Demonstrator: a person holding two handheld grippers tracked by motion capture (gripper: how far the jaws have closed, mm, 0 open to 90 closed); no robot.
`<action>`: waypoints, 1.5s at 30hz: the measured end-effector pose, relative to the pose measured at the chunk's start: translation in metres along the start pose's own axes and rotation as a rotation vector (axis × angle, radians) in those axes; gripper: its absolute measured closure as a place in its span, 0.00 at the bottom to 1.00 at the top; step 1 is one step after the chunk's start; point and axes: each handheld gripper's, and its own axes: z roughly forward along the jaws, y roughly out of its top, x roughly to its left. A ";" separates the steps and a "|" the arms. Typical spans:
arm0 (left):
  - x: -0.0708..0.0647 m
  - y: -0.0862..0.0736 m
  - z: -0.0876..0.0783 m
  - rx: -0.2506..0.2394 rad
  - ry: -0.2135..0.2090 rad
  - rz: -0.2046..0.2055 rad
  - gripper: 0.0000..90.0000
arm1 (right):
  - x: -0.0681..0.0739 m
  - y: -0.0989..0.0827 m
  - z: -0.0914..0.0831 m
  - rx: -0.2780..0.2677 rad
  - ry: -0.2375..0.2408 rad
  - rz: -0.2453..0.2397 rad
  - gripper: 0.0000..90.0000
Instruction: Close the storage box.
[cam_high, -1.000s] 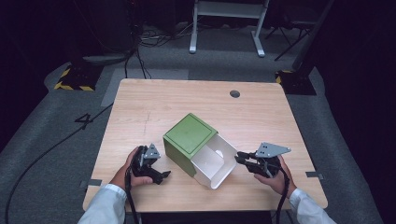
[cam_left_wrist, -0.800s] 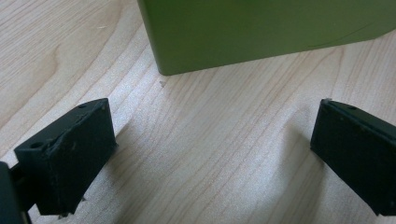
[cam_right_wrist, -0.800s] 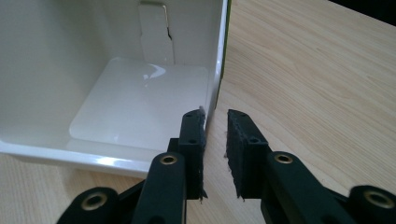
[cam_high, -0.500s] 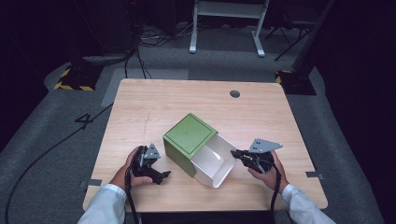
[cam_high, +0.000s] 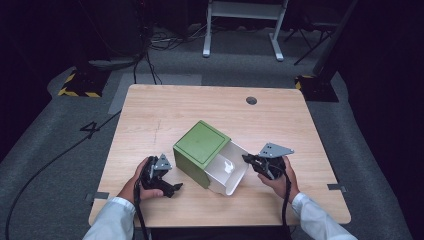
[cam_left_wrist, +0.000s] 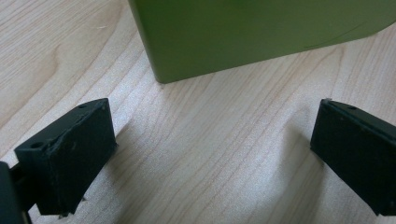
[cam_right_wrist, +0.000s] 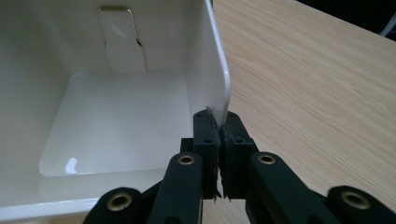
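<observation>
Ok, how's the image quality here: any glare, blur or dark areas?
High view: table evenly lit, surroundings nearly black. Left gripper view: sharp wood grain, soft shadows beside the wide-apart jaws. Right gripper view: glare spots on the glossy white tray; the near jaws, clamped on its wall, are slightly soft.

light wooden table (cam_high: 165, 117): pale grain, matt, smooth | olive-green box sleeve (cam_high: 201, 144): matt, card-like, smooth faces | white drawer tray (cam_right_wrist: 116, 116): glossy, looks like plastic, highlight at 7 o'clock on its floor | black gripper pads (cam_left_wrist: 70, 154): finely textured, matt | grey three-cornered plate (cam_high: 274, 149): dull metal | sleeves (cam_high: 112, 220): white cloth
</observation>
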 end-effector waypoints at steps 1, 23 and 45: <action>0.000 0.000 0.000 0.000 0.001 -0.001 0.00 | 0.000 0.000 0.001 -0.001 0.000 0.001 0.96; -0.001 0.000 0.000 -0.001 0.005 -0.004 0.00 | 0.004 -0.015 -0.011 0.026 0.137 -0.026 0.47; -0.001 0.000 0.000 0.000 0.006 -0.004 0.00 | 0.006 -0.024 -0.003 -0.009 0.189 -0.002 0.41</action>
